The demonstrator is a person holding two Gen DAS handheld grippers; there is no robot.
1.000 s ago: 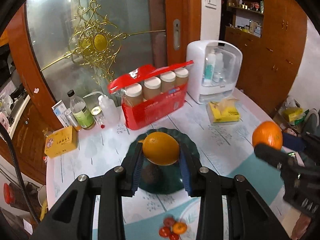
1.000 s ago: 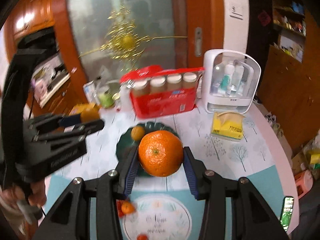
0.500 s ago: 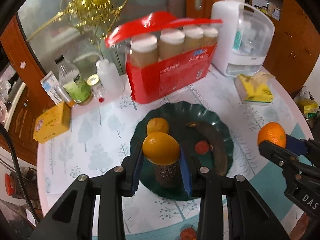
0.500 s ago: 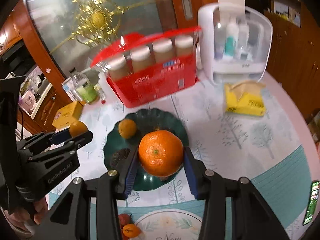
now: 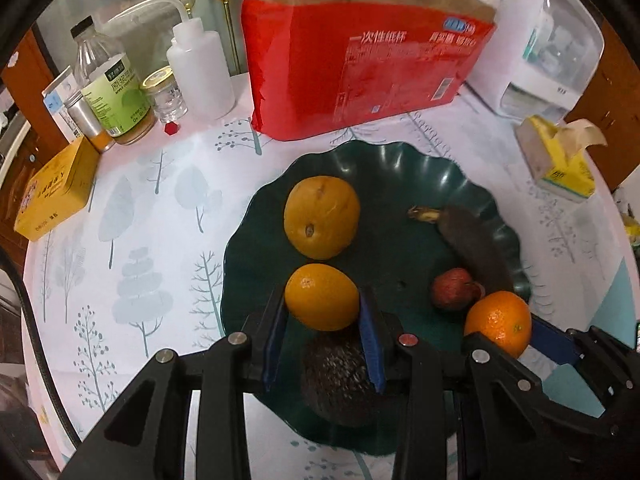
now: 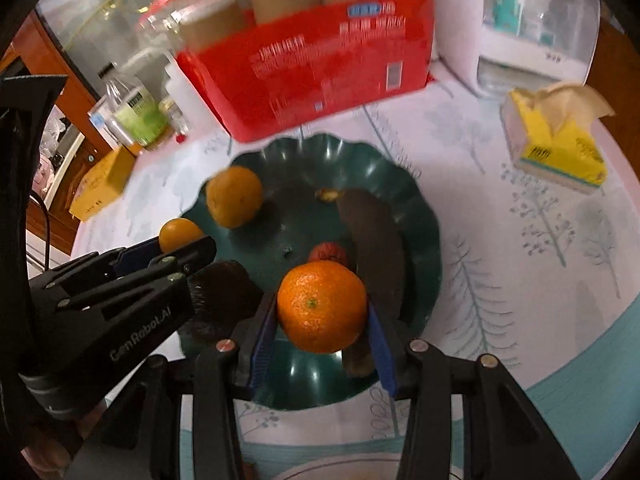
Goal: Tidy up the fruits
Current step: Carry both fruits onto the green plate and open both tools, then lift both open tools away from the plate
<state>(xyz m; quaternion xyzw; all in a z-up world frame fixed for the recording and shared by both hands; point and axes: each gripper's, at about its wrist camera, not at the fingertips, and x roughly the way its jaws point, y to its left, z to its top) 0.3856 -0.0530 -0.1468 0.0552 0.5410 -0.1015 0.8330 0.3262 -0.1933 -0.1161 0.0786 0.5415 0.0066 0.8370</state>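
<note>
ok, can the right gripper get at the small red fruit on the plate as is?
Probably not: the right gripper is shut on an orange, which also sits between its jaws and the red fruit. It would need to release first.

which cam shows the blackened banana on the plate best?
Left wrist: the banana lies nearly whole along the plate's right rim, stem end visible. Right wrist shows it blurred, its near end hidden behind the held orange and a jaw.

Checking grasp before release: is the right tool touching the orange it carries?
Touching. In the right wrist view the right tool has both blue pads pressed against the sides of the orange, no gap visible.
</note>
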